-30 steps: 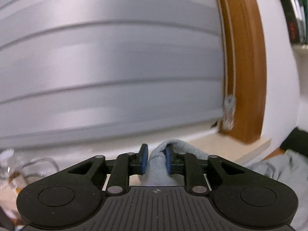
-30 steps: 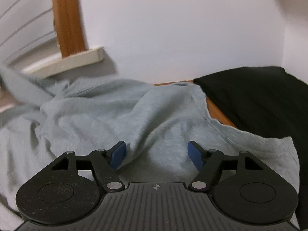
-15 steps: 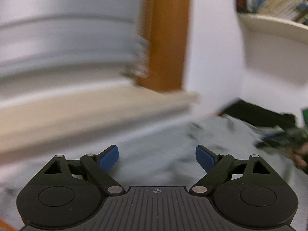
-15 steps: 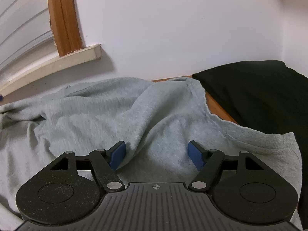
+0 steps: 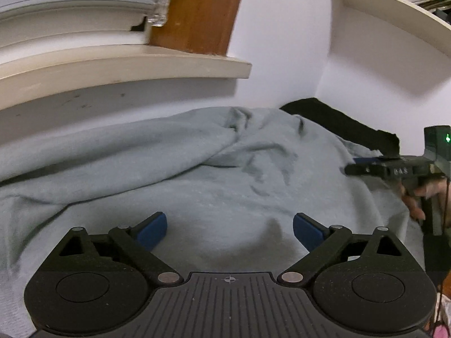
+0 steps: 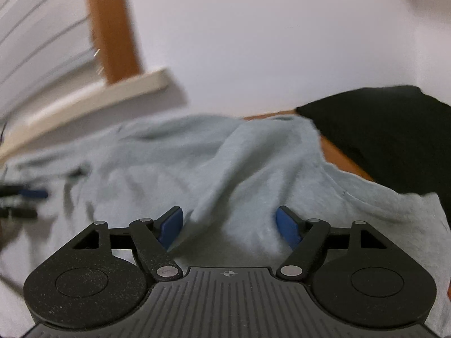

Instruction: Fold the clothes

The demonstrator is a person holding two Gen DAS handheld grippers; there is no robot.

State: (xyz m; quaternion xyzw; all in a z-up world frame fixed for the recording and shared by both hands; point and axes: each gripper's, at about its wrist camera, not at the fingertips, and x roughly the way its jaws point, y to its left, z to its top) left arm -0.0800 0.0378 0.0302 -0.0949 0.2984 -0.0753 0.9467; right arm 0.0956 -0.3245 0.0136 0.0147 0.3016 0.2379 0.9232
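The grey garment (image 5: pixel 197 174), pinched a second ago, has been released by the left gripper (image 5: pixel 229 226), fingers now wide; the right gripper (image 6: pixel 229 225) is kept wide over a raised fold at 12 o'clock.

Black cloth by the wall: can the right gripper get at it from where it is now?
Probably yes. The right gripper is open over the grey garment, and the black cloth lies uncovered ahead to its right, with nothing between them but a bare strip of table.
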